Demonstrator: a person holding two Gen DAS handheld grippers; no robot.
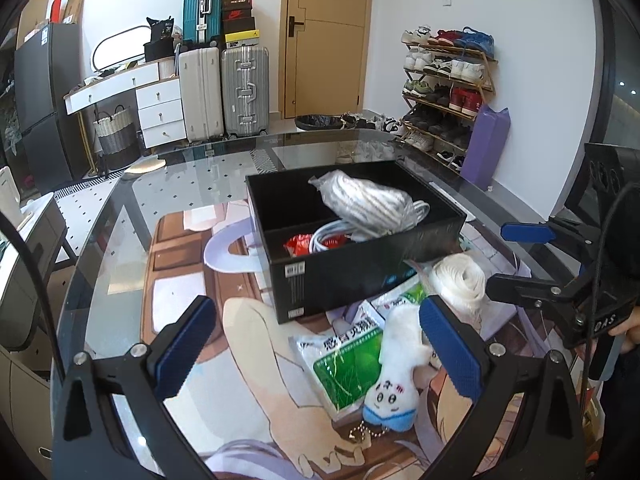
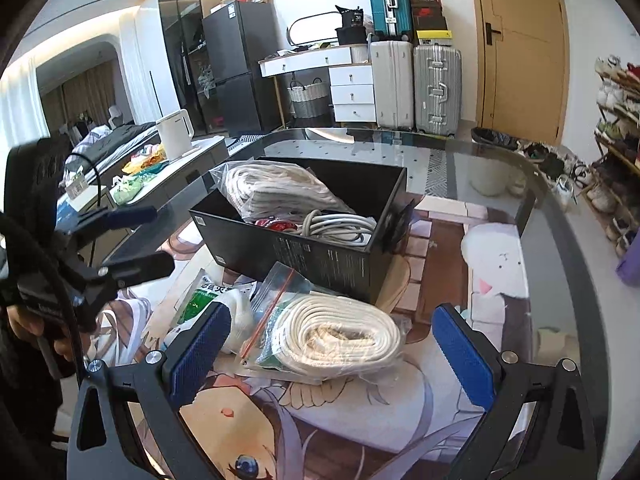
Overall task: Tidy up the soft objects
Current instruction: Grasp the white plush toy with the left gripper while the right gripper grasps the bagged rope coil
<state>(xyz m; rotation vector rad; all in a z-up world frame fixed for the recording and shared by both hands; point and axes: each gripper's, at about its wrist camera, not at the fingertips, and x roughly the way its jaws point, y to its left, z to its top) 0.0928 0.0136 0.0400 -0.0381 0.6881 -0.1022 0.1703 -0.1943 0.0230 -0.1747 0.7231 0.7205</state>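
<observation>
A black box [image 1: 360, 276] stands on the glass table and holds a bagged rope bundle [image 1: 364, 200], a white cable [image 1: 328, 238] and a red packet [image 1: 298, 245]. In front of it lie a white plush toy [image 1: 396, 376], a green-and-white packet [image 1: 340, 364] and a bagged white rope coil [image 1: 460, 280]. My left gripper [image 1: 316, 348] is open, just short of the plush. My right gripper [image 2: 330, 346] is open around the bagged rope coil [image 2: 340, 336], not touching it. The box also shows in the right wrist view [image 2: 320, 256].
The table's glass top [image 1: 180, 184] covers an anime print mat. The right gripper shows at the right of the left wrist view [image 1: 524, 260]; the left gripper shows at the left of the right wrist view [image 2: 136, 240]. Suitcases, drawers and a shoe rack stand behind.
</observation>
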